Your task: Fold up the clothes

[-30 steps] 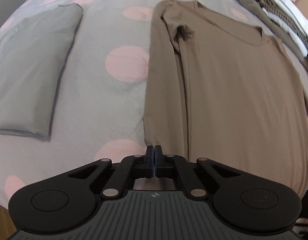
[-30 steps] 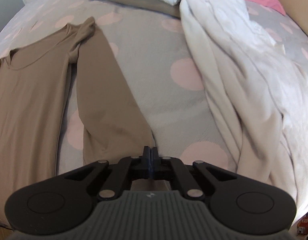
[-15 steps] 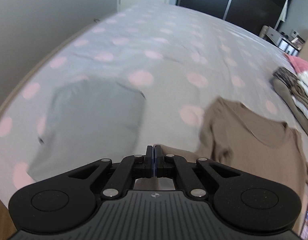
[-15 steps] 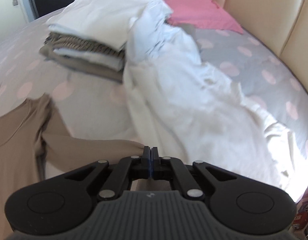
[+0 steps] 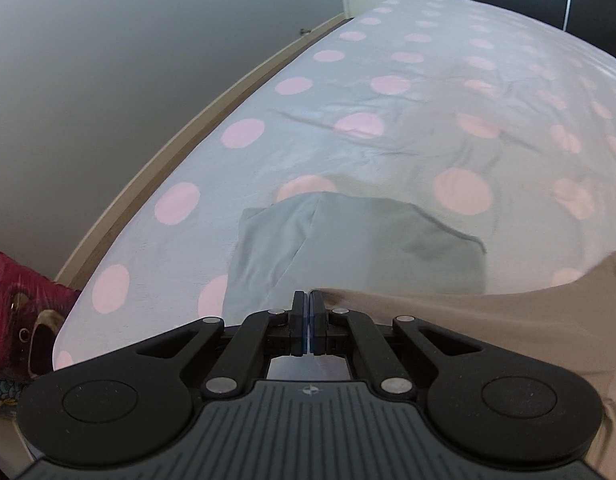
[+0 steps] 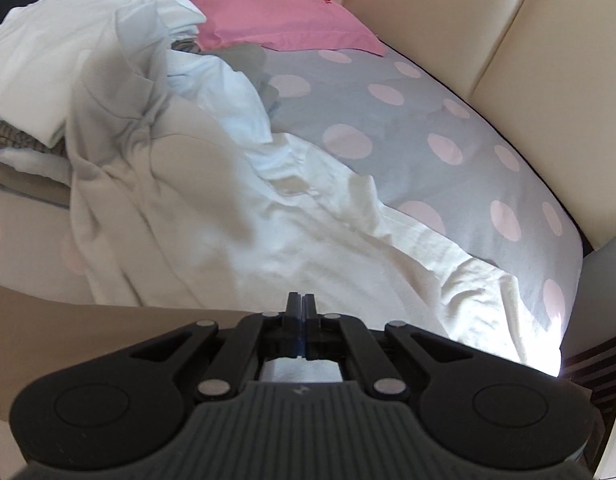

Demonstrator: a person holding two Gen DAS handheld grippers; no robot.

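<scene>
On the polka-dot bedsheet [image 5: 268, 168], the left wrist view alone shows a folded grey garment [image 5: 348, 240] lying flat, with a wall and the bed's wooden edge beyond. The right wrist view alone shows a rumpled white sheet [image 6: 248, 216], a pink pillow [image 6: 276, 4], a stack of folded clothes [image 6: 16, 148] and the cream padded headboard [image 6: 508, 60]. The left gripper [image 5: 309, 300] is pinched together on an edge of the brown long-sleeved top [image 5: 488, 320], which stretches off to its right. The right gripper [image 6: 301, 304] is likewise clamped, the brown top [image 6: 88, 328] running off to its left. Both point steeply downward.
</scene>
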